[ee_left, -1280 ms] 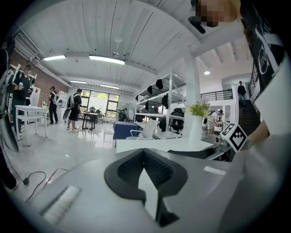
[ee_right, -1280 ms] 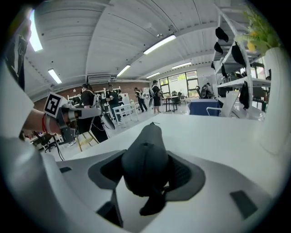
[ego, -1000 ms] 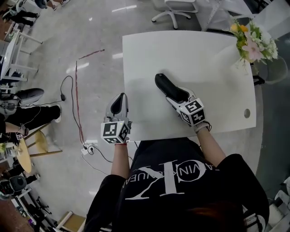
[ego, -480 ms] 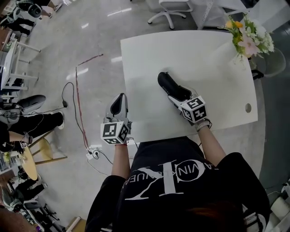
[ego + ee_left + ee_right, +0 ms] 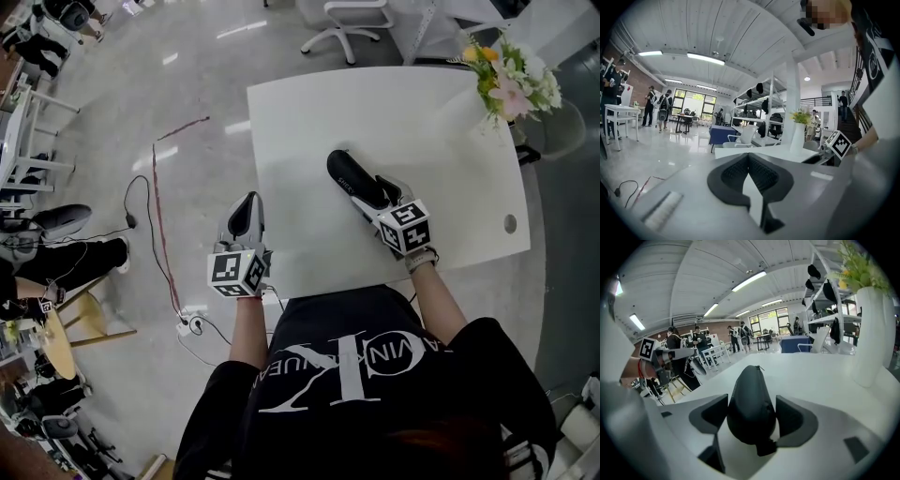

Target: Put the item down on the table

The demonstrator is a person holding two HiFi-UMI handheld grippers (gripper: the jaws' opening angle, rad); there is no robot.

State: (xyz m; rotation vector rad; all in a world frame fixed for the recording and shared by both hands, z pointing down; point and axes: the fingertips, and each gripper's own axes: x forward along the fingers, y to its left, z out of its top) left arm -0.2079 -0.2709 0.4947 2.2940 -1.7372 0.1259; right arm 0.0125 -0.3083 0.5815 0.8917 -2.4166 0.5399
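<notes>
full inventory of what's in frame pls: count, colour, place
table: 1, white, centre of the head view.
pouch: 1, black, lying on the table, between the right claw's jaws.
vase of flowers: 1, white vase, yellow and pink blooms, table's far right corner.
office chair: 1, white, on the floor beyond the table.
cable: 1, black, on the floor left of the table.
power strip: 1, white, on the floor near the table's near left corner.
bystanders: several, dark clothes, far back of the room.
left claw: 1, grey with black pads, at the table's left edge; shut, empty.
right claw: 1, grey with black pads, over the table; jaws have just been opening, open around the pouch.
T-shirt: 1, black with white print, bottom of the head view.
</notes>
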